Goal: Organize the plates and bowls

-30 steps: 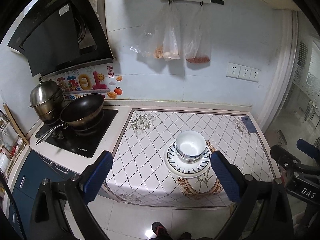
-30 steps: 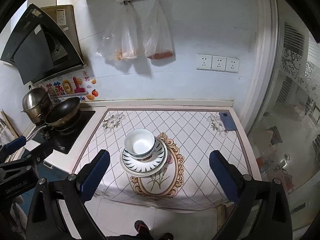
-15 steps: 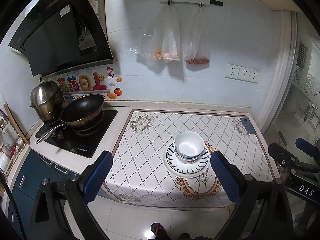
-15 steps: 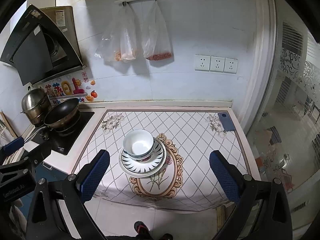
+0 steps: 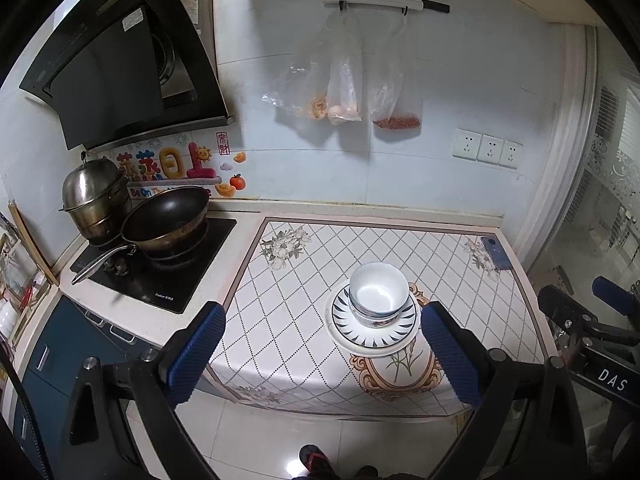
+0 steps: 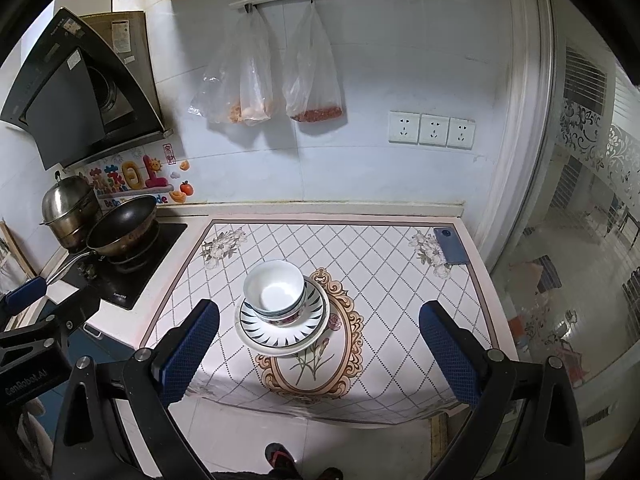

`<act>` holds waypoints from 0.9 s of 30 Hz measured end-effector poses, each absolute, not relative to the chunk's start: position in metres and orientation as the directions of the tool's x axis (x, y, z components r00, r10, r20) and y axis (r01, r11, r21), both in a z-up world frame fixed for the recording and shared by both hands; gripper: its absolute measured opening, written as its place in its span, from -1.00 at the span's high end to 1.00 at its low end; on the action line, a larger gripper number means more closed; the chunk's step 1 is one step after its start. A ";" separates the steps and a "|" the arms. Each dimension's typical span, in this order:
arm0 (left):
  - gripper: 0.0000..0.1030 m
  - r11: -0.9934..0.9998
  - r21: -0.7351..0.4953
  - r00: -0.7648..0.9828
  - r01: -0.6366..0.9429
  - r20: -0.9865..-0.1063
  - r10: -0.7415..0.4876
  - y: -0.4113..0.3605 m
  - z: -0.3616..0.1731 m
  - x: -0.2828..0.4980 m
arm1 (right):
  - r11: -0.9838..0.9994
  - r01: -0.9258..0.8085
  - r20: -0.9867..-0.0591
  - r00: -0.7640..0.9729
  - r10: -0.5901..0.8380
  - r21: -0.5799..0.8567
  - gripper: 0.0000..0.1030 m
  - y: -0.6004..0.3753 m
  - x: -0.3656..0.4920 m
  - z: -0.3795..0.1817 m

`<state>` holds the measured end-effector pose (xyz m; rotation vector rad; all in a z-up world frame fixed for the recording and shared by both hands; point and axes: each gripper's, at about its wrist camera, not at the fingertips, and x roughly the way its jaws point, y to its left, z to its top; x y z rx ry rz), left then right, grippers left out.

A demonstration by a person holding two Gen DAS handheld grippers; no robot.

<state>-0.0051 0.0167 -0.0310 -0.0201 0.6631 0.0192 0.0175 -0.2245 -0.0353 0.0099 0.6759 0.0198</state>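
Left wrist view: patterned counter cloth mid-frame, bowls stacked on plates at centre; wok upper left. Both my grippers gape wide, empty. Right wrist view shows the phone plainly.

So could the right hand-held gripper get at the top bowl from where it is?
Probably yes: the right hand-held gripper is open and empty, the bowl sits uncovered atop the plates, and nothing stands between them.

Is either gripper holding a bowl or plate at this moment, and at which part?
Nothing is held. The left gripper and right gripper are open, away from the stacked bowls and plates.
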 end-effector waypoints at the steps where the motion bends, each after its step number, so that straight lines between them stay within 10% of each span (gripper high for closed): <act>1: -0.95 1.000 -0.012 0.787 -0.023 -0.616 0.011 0.017 -0.032 -0.005 | 1.000 -0.014 -0.624 0.781 0.021 0.016 -0.98 -0.225 0.017 -0.035; 27: -0.95 0.999 -0.019 0.781 -0.028 -0.624 0.010 0.020 -0.038 0.001 | 1.000 -0.022 -0.642 0.767 0.024 0.010 -0.98 -0.221 0.027 -0.040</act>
